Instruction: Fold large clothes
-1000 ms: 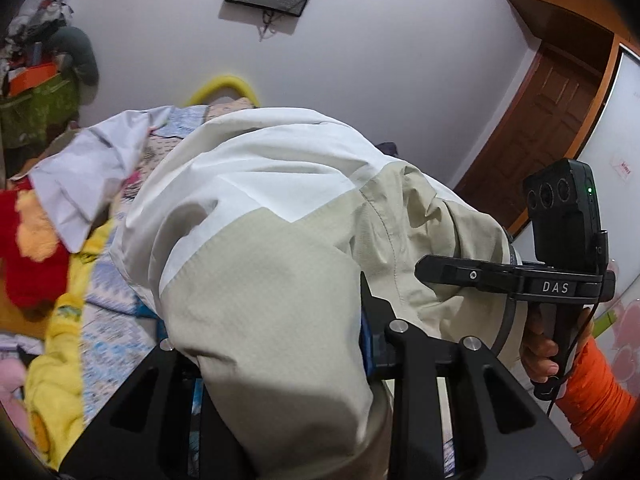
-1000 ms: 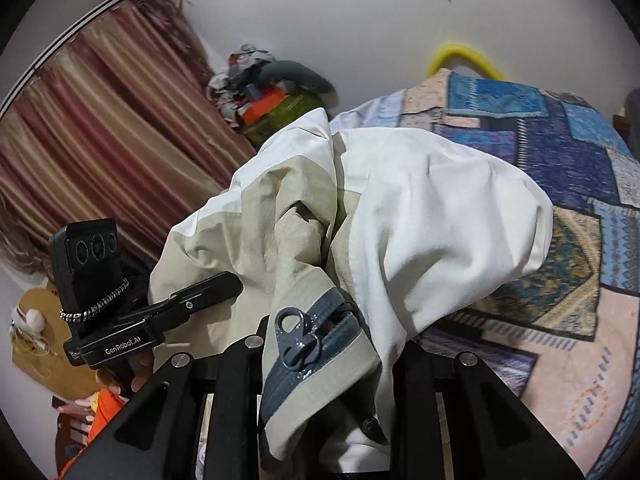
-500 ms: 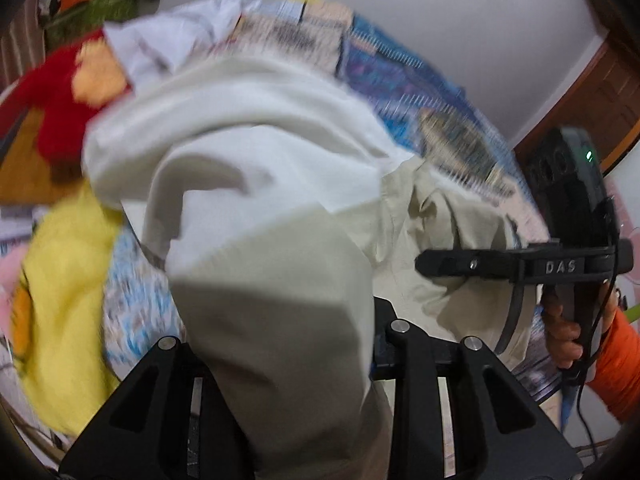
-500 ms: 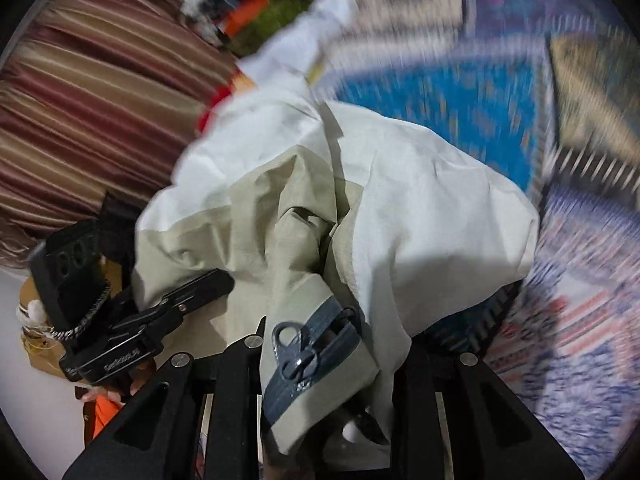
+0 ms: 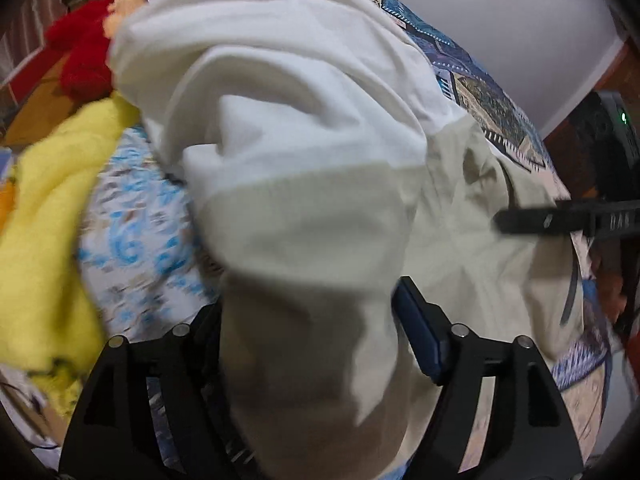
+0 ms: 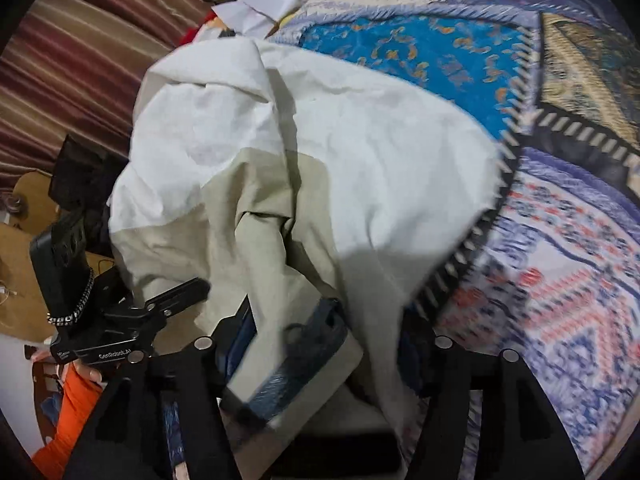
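A large white and beige jacket [image 5: 304,168] hangs bunched between both grippers over the patchwork bedspread [image 6: 568,264]. My left gripper [image 5: 316,344] is shut on a beige fold of it; the cloth hides the fingertips. My right gripper [image 6: 320,360] is shut on the jacket's [image 6: 320,152] beige hem with the dark blue zipper [image 6: 304,360]. The right gripper also shows at the right edge of the left wrist view [image 5: 560,220], and the left gripper shows at the left of the right wrist view [image 6: 132,320].
A yellow cloth [image 5: 44,216] and a red plush item [image 5: 80,52] lie on the bed to the left. A white garment [image 6: 272,4] lies at the far side. Striped curtains [image 6: 80,60] hang at the left. A wooden door [image 5: 584,120] stands at the right.
Both grippers have tilted down toward the bed with the jacket. The wall and the television have left the view, and the bedspread fills it.
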Tool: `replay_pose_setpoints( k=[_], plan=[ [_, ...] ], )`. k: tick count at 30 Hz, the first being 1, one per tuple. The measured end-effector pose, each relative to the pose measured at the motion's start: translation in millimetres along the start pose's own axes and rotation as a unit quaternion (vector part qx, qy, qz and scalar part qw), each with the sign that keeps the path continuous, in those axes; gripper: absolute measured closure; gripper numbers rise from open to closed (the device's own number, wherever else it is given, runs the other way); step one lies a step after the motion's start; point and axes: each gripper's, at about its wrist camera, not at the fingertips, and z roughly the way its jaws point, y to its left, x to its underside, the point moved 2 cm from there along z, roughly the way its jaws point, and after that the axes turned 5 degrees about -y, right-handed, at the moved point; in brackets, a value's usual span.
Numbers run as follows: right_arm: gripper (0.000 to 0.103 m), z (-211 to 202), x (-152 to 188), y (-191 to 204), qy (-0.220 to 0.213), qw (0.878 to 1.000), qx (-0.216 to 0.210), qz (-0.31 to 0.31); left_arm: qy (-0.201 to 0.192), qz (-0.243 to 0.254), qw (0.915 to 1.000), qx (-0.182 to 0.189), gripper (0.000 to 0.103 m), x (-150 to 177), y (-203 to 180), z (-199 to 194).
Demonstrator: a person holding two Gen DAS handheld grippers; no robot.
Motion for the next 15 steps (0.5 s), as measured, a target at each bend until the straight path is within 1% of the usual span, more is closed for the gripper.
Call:
replay_pose_setpoints(
  k=[3, 5, 7, 9, 11, 12, 14, 15],
  plan=[
    [0.041, -27.2, -4.2, -2.6, -0.014, 0.999, 0.02, -0.02, -0.015, 0.016, 0.9996, -0.015, 0.028, -2.4, 6.0, -25.1],
    [0.041, -47.1, -10.5, -1.4, -0.036, 0.998, 0.036, -0.035, -0.038, 0.02, 0.9987, -0.03, 0.028, -9.7, 12.7, -45.8],
    [0.041, -62.9, -19.5, 3.3, -0.061, 0.996, 0.048, -0.054, -0.063, 0.013, 0.9969, -0.044, 0.027, -24.7, 23.0, -62.5],
    [0.04, -75.8, -33.7, 10.7, -0.087, 0.994, 0.035, -0.062, -0.086, 0.002, 0.9945, -0.061, 0.025, -40.7, 37.1, -72.9],
    [0.036, -78.5, -51.2, 20.8, -0.105, 0.993, 0.008, -0.054, -0.102, -0.012, 0.9906, -0.09, 0.024, -61.3, 55.7, -74.0],
    [0.033, -74.7, -61.3, 26.3, -0.109, 0.993, -0.002, -0.05, -0.105, -0.02, 0.9892, -0.1, 0.024, -70.2, 63.3, -70.7],
    [0.033, -59.0, -81.7, 40.3, -0.112, 0.992, -0.016, -0.054, -0.099, -0.046, 0.9871, -0.117, 0.024, -89.4, 87.9, -59.8],
    [0.033, -46.7, -90.7, 50.3, -0.111, 0.992, -0.018, -0.057, -0.095, -0.057, 0.987, -0.116, 0.024, -97.8, 97.4, -52.1]
  ],
)
